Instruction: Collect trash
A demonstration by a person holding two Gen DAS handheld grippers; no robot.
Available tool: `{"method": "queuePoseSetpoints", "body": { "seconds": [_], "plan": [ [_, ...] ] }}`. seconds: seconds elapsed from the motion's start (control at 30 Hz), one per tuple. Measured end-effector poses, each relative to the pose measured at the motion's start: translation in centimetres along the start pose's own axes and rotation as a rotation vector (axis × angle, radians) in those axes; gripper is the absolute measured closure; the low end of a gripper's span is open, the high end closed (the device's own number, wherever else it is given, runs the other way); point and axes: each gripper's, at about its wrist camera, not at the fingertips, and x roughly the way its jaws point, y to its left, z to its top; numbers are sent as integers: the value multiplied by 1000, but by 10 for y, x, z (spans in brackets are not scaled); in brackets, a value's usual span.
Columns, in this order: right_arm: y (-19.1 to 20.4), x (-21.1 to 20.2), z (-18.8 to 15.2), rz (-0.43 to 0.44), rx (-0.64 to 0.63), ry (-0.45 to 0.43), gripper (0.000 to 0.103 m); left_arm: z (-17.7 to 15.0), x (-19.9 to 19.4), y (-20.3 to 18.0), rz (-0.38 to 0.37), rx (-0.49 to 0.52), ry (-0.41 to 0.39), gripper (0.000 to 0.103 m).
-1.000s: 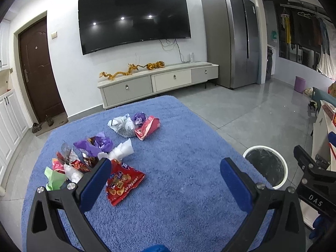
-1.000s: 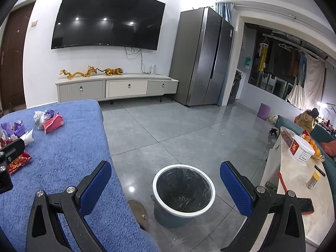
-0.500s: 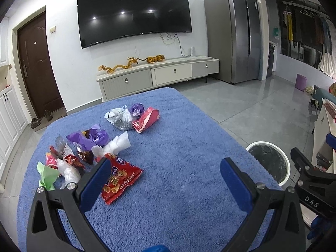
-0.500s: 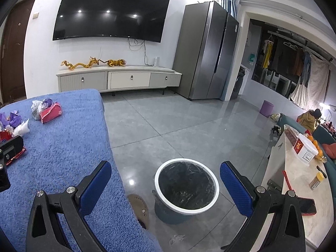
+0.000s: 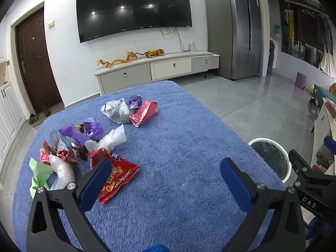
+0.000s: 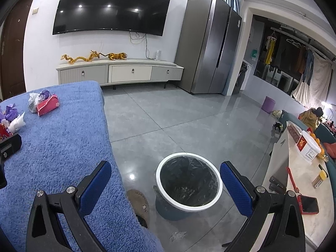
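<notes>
Several pieces of trash lie on a blue fluffy cloth (image 5: 178, 168): a red snack bag (image 5: 117, 174), a white crumpled tissue (image 5: 111, 139), a purple wrapper (image 5: 84, 131), a green paper (image 5: 38, 173), and farther back a red packet (image 5: 145, 112) beside a clear bag (image 5: 117, 113). My left gripper (image 5: 166, 180) hovers open above the cloth, its left finger over the snack bag. My right gripper (image 6: 166, 180) hangs open and empty over the floor, above a white-rimmed bin (image 6: 189, 183) with a black liner. The red packet (image 6: 47, 104) also shows in the right wrist view.
The cloth's right edge (image 6: 109, 147) drops to a grey tiled floor. A slipper (image 6: 138, 203) lies by the bin. A counter (image 6: 300, 180) with a phone and a box stands at right. A TV cabinet (image 5: 155, 71) and a fridge (image 5: 233, 31) line the far wall.
My left gripper has moved forward and lower toward the trash pile, which now looks larger and nearer. The right gripper has drifted slightly; the bin stays beneath it. Both remain open.
</notes>
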Motion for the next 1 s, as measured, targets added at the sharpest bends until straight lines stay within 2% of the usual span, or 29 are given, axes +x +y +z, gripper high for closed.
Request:
{"method": "queuePoseSetpoints", "body": {
  "seconds": [0.6, 1.0],
  "plan": [
    [2, 14, -7, 37, 7, 38, 0, -5, 14, -2, -7, 3, 34, 0],
    [3, 15, -7, 34, 1, 37, 0, -6, 14, -4, -7, 1, 29, 0]
  ]
}}
